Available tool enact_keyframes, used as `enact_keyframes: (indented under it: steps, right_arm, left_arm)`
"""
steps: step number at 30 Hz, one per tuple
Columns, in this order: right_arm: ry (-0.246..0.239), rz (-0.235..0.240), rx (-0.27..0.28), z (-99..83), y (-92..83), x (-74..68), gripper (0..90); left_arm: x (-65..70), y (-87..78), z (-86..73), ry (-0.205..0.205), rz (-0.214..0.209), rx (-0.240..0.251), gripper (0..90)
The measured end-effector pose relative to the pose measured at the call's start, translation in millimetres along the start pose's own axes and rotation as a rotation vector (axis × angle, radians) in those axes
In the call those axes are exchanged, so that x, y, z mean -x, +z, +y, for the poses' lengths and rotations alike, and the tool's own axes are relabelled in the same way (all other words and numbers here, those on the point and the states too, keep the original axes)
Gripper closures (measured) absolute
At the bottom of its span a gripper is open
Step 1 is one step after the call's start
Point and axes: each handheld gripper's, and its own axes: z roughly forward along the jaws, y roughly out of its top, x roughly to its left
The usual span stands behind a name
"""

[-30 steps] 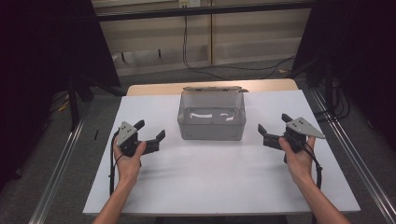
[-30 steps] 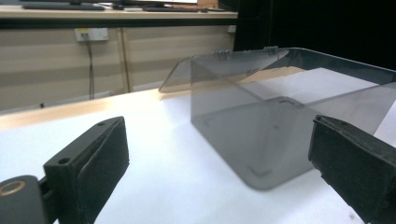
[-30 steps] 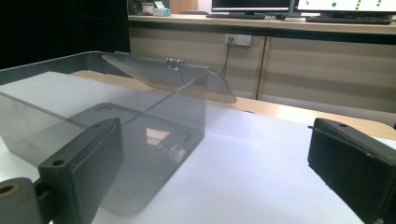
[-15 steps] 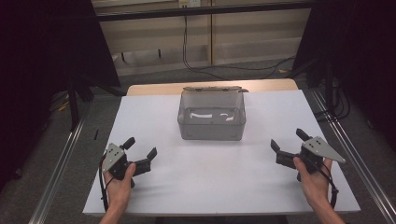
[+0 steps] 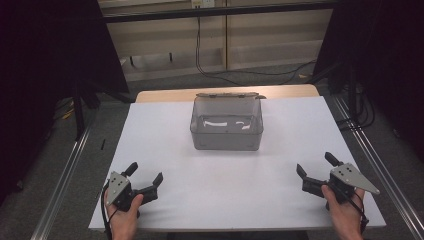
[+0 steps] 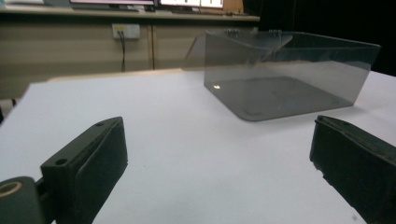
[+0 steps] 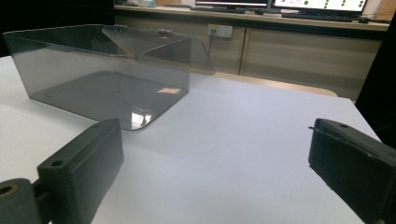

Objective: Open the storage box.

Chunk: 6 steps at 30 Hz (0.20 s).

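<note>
Box [image 5: 227, 132]: clear smoke-tinted plastic, glossy and smooth, with bright glints on its floor [image 7: 140, 116]; hinged lid [image 6: 238, 44] of the same plastic; table [image 5: 250, 195]: white top, matt and smooth; left tool [image 5: 145, 183] and right tool [image 5: 315, 170]: black matt plastic; grey plate [image 5: 356, 178]: dull, metal-like.

Left gripper [image 6: 219, 163] hovering over the white table [image 6: 187, 154] with both black jaws standing wide apart, clear plastic box [image 6: 285, 77] sitting beyond them toward the right jaw, lid tilting open behind the box, wall socket [image 6: 126, 31] showing left of the box
</note>
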Motion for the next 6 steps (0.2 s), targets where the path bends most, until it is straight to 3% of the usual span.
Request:
enact_keyframes:
  steps: [3, 6]
  right_arm:
    - [0.032, -0.022, 0.009, -0.8, 1.2, 2.9, 3.3]
    - [0.029, -0.034, 0.038, 1.8, 0.9, 3.6, 3.2]
  left_arm:
    - [-0.8, -2.5, 1.0, -0.001, 0.015, 0.018, 4.0]
    - [-4.9, -4.9, 1.3, -0.04, 0.038, 0.026, 3.7]
